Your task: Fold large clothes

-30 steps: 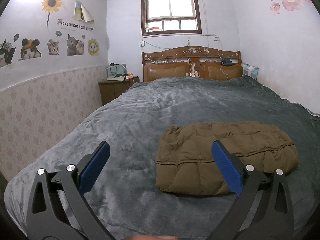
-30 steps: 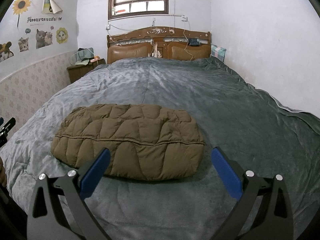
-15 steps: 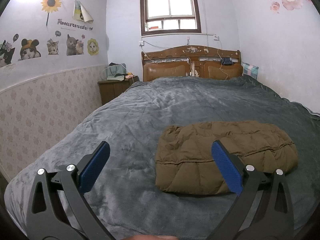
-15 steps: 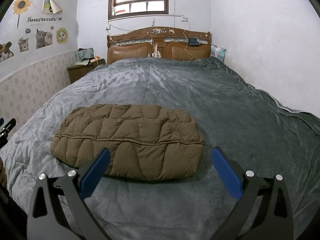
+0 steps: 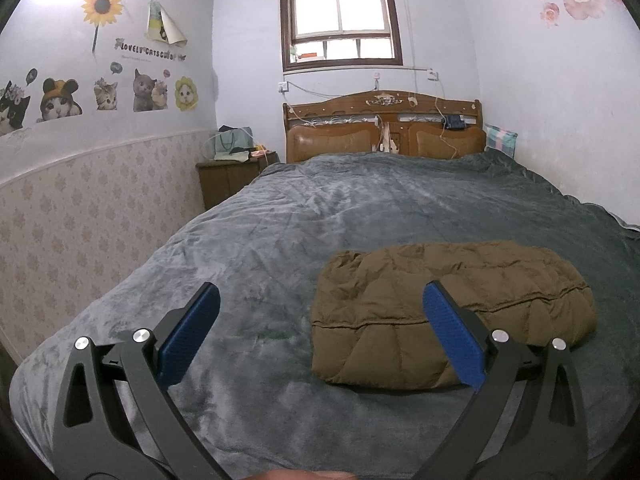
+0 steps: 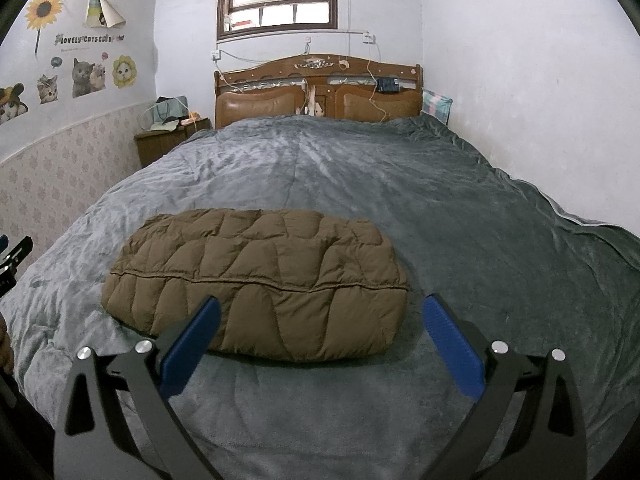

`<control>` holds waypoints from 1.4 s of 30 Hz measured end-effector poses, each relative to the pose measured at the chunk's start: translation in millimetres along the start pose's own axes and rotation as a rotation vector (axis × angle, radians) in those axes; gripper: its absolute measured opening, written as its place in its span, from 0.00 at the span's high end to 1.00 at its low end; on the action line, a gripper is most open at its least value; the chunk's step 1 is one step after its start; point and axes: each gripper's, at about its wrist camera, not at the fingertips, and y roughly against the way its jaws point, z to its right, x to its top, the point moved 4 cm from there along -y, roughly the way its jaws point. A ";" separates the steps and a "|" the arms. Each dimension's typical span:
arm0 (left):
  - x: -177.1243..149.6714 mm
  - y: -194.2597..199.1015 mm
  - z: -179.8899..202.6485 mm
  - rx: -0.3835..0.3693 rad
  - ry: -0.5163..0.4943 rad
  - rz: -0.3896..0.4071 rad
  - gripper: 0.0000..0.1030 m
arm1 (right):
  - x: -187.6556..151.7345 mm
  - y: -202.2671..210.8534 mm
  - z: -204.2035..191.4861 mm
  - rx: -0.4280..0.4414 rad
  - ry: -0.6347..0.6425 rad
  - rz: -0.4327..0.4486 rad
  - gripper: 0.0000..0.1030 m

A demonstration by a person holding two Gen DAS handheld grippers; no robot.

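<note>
A brown quilted puffer jacket lies folded into a compact bundle on the grey bed blanket. It also shows in the right wrist view, left of centre. My left gripper is open and empty, held back from the jacket's left end, above the blanket. My right gripper is open and empty, held back from the jacket's near right edge. Neither gripper touches the jacket.
A wooden headboard stands at the far end of the bed. A nightstand with bags sits at the far left. Walls run close along both sides. The left gripper's edge shows at the far left of the right wrist view.
</note>
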 end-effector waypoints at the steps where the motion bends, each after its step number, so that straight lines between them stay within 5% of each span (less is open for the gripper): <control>1: 0.3 -1.1 -0.4 0.000 -0.001 -0.001 0.03 | -0.2 -0.4 0.7 -0.001 -0.002 0.001 0.02; 42: -0.8 -1.9 -0.9 0.008 0.000 -0.006 0.03 | -0.2 -0.6 1.0 -0.004 0.001 0.000 0.02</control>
